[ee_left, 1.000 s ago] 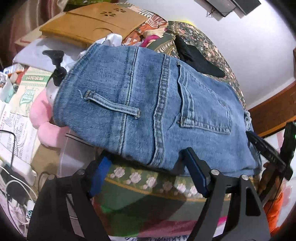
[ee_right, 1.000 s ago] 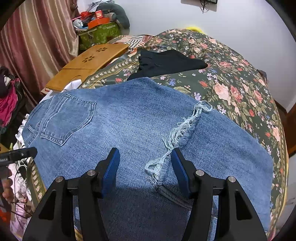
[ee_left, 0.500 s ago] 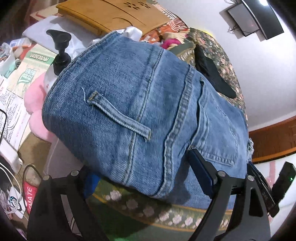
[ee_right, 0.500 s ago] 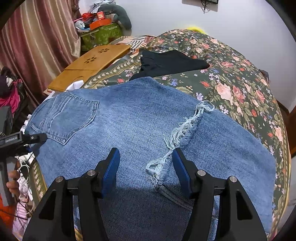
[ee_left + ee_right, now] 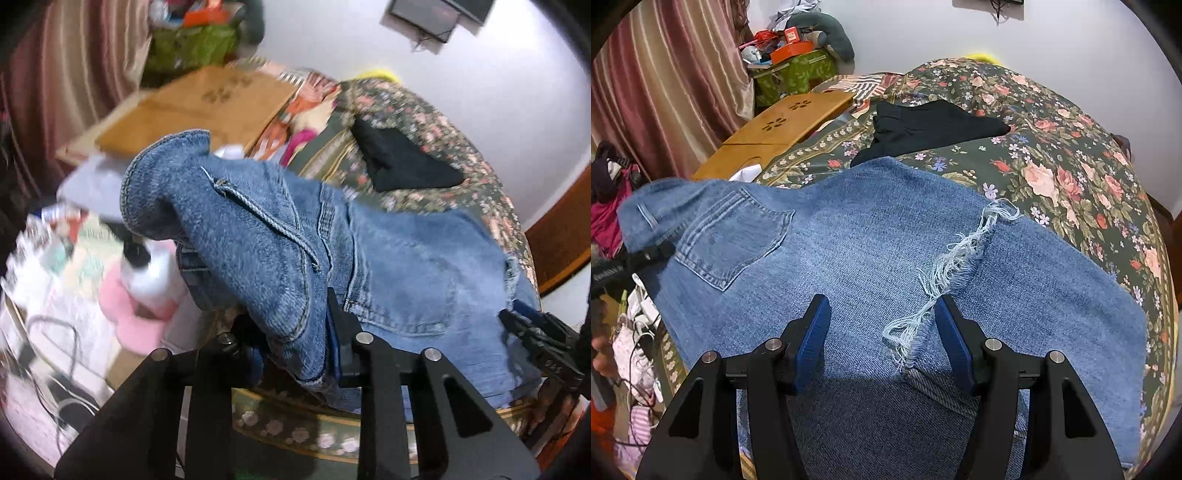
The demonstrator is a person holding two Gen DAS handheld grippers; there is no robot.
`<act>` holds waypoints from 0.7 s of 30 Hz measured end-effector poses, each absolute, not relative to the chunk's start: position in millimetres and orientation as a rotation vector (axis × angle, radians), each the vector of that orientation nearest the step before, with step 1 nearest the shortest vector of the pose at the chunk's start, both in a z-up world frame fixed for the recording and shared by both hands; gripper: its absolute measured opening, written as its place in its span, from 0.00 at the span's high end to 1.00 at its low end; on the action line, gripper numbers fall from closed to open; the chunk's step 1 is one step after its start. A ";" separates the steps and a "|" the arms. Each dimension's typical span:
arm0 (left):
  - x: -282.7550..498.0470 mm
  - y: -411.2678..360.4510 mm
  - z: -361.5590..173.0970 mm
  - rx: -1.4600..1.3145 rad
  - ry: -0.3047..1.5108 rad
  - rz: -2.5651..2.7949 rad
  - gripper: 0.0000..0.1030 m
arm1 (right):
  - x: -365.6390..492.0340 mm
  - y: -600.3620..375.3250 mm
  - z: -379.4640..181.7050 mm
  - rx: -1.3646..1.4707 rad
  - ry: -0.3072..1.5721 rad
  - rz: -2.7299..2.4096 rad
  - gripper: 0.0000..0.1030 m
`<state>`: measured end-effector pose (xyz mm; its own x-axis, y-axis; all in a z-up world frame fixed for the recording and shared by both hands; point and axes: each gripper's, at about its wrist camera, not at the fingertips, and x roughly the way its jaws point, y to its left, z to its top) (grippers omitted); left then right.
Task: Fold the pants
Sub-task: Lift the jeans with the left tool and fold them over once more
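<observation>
1. Left wrist view: the left gripper [image 5: 295, 354] sits low in the centre of the frame, its two fingers pinched together on the waistband edge of the jeans [image 5: 399, 273], and the denim bunches up and lifts in a blurred hump toward the upper left.
2. A belt loop [image 5: 266, 221] runs diagonally across that raised fold, and the back pocket [image 5: 402, 291] lies flatter to the right of centre.
3. At the right edge of this frame the other tool shows as a dark tip touching the denim's edge.
4. Right wrist view: the right gripper [image 5: 882, 332] holds low centre, blue pads spread wide apart with nothing clamped, hovering over the frayed tear [image 5: 956, 266] in the denim.
5. The jeans spread across the floral bedspread [image 5: 1071, 155], waist end at the left of the frame, where the left tool reaches in from the edge.
6. A black garment [image 5: 931, 125] lies on the bedspread in the upper centre, just beyond the denim.
7. A wooden lap table [image 5: 783, 125] rests at upper left, beside the striped curtain [image 5: 665, 81].
</observation>
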<state>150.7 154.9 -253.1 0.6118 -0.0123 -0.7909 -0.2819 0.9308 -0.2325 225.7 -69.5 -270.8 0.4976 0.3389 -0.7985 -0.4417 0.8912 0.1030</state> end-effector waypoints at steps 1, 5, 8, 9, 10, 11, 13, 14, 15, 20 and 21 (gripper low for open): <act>151.8 151.4 -243.5 -0.334 0.886 0.152 0.75 | 225.9 -70.2 -270.4 -0.117 0.938 0.476 0.45; 154.4 133.6 -200.6 -0.256 0.799 0.120 0.76 | 225.7 -76.4 -263.5 -0.081 0.935 0.494 0.45; 157.4 115.6 -166.2 -0.220 0.728 0.087 0.76 | 220.6 -87.9 -247.4 -0.052 0.895 0.500 0.45; 156.8 110.1 -157.9 -0.212 0.710 0.078 0.76 | 217.9 -95.2 -239.7 -0.040 0.875 0.497 0.45; 158.0 100.2 -143.9 -0.198 0.681 0.057 0.76 | 215.0 -103.7 -232.4 -0.031 0.855 0.494 0.45; 158.4 92.2 -134.0 -0.188 0.663 0.042 0.76 | 213.3 -111.2 -227.7 -0.024 0.842 0.490 0.45; 163.3 74.1 -116.3 -0.163 0.630 0.012 0.76 | 208.1 -134.3 -215.7 -0.009 0.814 0.465 0.45; 165.6 62.6 -107.3 -0.146 0.613 -0.004 0.76 | 206.5 -144.6 -212.4 -0.004 0.806 0.453 0.45; 167.6 51.3 -99.9 -0.130 0.600 -0.022 0.76 | 204.3 -156.9 -209.3 0.002 0.799 0.436 0.45; 179.1 -5.1 -79.6 -0.072 0.568 -0.102 0.77 | 193.8 -226.3 -206.4 0.018 0.787 0.315 0.45; 182.4 -16.2 -77.6 -0.071 0.569 -0.127 0.77 | 191.9 -242.7 -210.1 0.024 0.797 0.288 0.45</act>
